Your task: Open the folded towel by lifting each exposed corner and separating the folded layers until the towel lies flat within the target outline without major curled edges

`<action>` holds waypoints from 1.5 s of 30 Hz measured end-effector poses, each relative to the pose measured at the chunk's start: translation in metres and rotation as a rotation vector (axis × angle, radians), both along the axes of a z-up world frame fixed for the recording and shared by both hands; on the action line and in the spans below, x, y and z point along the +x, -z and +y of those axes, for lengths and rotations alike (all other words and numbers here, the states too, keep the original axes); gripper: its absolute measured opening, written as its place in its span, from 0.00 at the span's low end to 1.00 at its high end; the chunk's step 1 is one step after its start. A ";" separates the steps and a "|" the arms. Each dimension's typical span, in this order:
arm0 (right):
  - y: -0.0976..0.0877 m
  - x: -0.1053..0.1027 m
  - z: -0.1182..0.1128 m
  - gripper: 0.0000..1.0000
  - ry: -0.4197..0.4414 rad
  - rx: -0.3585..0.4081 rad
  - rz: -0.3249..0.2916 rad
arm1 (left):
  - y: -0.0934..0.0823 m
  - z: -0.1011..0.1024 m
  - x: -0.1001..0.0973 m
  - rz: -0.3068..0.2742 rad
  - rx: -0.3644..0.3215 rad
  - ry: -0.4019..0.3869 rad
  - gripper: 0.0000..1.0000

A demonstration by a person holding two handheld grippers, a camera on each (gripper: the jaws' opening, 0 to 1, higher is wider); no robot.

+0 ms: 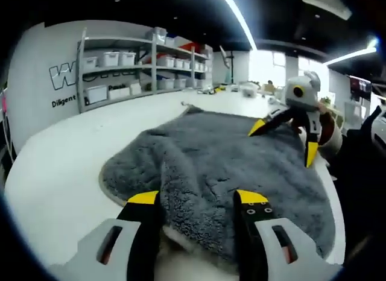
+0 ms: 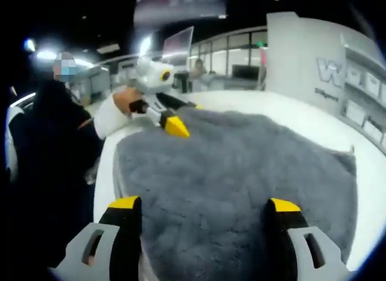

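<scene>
A grey fluffy towel [image 1: 229, 160] lies spread on the white table [image 1: 60, 172], with a raised ridge running along its left part. My left gripper [image 1: 197, 197] is open, its yellow-tipped jaws standing wide over the towel's near edge. Over the towel's far right side, my right gripper [image 1: 284, 140] hovers open. In the right gripper view the towel [image 2: 241, 172] covers most of the table [image 2: 313, 121], and my right gripper [image 2: 204, 204] stands open above its near edge. Across it, a hand holds my left gripper [image 2: 186, 116] at the far edge.
Shelves with white bins [image 1: 145, 64] stand behind the table beside a lettered wall. Small items [image 1: 247, 91] sit at the table's far end. A person in dark clothes [image 2: 48, 130] stands at the table's rounded edge. A small loop [image 2: 351, 149] sticks out at one towel corner.
</scene>
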State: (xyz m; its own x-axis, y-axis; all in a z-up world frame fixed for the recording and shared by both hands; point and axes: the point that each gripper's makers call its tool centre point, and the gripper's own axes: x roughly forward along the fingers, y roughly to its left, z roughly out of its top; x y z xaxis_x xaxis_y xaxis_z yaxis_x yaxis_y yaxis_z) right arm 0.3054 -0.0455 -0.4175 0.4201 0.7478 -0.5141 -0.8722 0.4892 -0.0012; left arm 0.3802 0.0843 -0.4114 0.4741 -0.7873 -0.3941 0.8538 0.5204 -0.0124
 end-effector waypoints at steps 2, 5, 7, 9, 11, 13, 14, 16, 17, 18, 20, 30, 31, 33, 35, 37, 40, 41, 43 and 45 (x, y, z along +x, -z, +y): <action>0.000 0.000 0.001 0.81 0.005 -0.003 0.002 | 0.000 0.001 0.000 0.005 -0.004 -0.007 0.40; 0.000 -0.003 0.002 0.78 0.007 -0.004 0.002 | 0.000 0.001 -0.001 0.008 -0.007 -0.009 0.35; 0.001 -0.004 0.002 0.78 0.009 -0.004 0.002 | 0.000 0.001 -0.001 0.010 -0.010 -0.009 0.34; 0.001 -0.004 0.002 0.77 0.009 -0.003 0.002 | 0.000 0.001 -0.002 0.012 -0.011 -0.009 0.33; 0.001 -0.004 0.002 0.74 0.013 -0.003 0.001 | 0.000 0.001 -0.001 0.011 -0.011 -0.011 0.32; 0.001 -0.005 0.003 0.66 0.012 0.000 0.001 | 0.000 0.001 -0.002 0.017 -0.013 -0.010 0.27; 0.000 -0.007 0.004 0.63 0.010 0.002 0.000 | 0.000 0.001 -0.003 0.022 -0.015 -0.010 0.25; 0.001 -0.010 0.006 0.60 0.006 0.004 -0.001 | 0.000 0.001 -0.003 0.031 -0.019 -0.011 0.23; 0.002 -0.012 0.007 0.58 0.004 0.004 -0.001 | 0.000 0.001 -0.003 0.037 -0.022 -0.013 0.22; 0.001 -0.013 0.008 0.54 0.004 0.006 -0.002 | 0.000 0.002 -0.003 0.038 -0.022 -0.014 0.20; 0.001 -0.014 0.009 0.45 0.003 0.010 -0.002 | 0.000 0.002 -0.002 0.042 -0.022 -0.017 0.19; 0.001 -0.018 0.018 0.16 -0.017 0.031 -0.002 | 0.000 0.005 -0.003 0.097 -0.033 -0.039 0.12; 0.001 -0.018 0.019 0.15 -0.017 0.032 -0.005 | 0.000 0.005 -0.003 0.099 -0.034 -0.041 0.12; 0.001 -0.017 0.020 0.13 -0.016 0.028 -0.017 | 0.000 0.006 -0.002 0.101 -0.034 -0.042 0.11; 0.000 -0.016 0.021 0.11 -0.018 0.029 -0.027 | 0.000 0.007 -0.001 0.097 -0.031 -0.043 0.11; 0.000 -0.014 0.023 0.11 -0.016 0.033 -0.033 | 0.000 0.009 0.000 0.094 -0.028 -0.045 0.11; 0.000 -0.013 0.029 0.11 -0.014 0.039 -0.030 | 0.000 0.016 0.001 0.092 -0.025 -0.050 0.11; -0.001 -0.011 0.031 0.11 -0.015 0.041 -0.027 | 0.000 0.020 0.002 0.097 -0.028 -0.056 0.11; -0.001 -0.010 0.034 0.12 -0.016 0.043 -0.024 | 0.000 0.023 0.002 0.100 -0.030 -0.061 0.11; -0.002 -0.010 0.039 0.12 -0.015 0.046 -0.016 | 0.000 0.027 0.003 0.098 -0.028 -0.069 0.11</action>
